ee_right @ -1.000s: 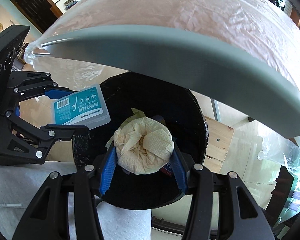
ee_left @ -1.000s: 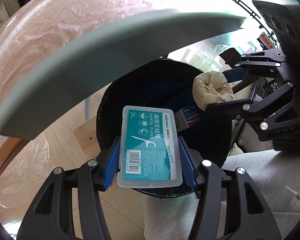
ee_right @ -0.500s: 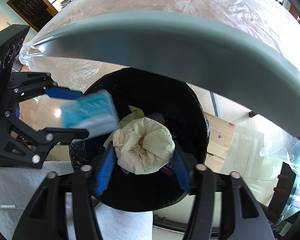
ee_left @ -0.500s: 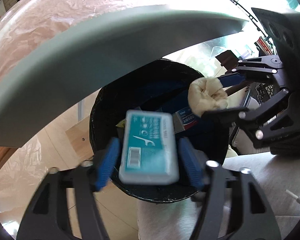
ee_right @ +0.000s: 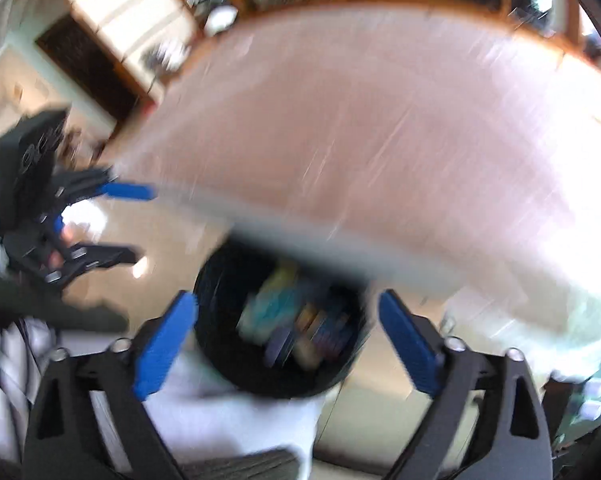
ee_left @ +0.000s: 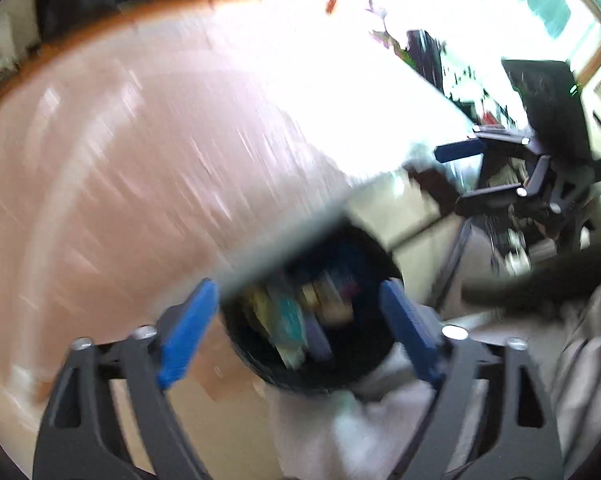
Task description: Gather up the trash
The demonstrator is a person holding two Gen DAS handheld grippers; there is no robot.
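Both grippers empty above the bin

The left gripper and right gripper have just opened wide, nothing between them; blurred trash lies in the black bin, low centre, under the surface edge.

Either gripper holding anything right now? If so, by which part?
Nothing held. Left gripper and right gripper have just been opening; both stand wide, nothing between the pads, above the black bin of trash.
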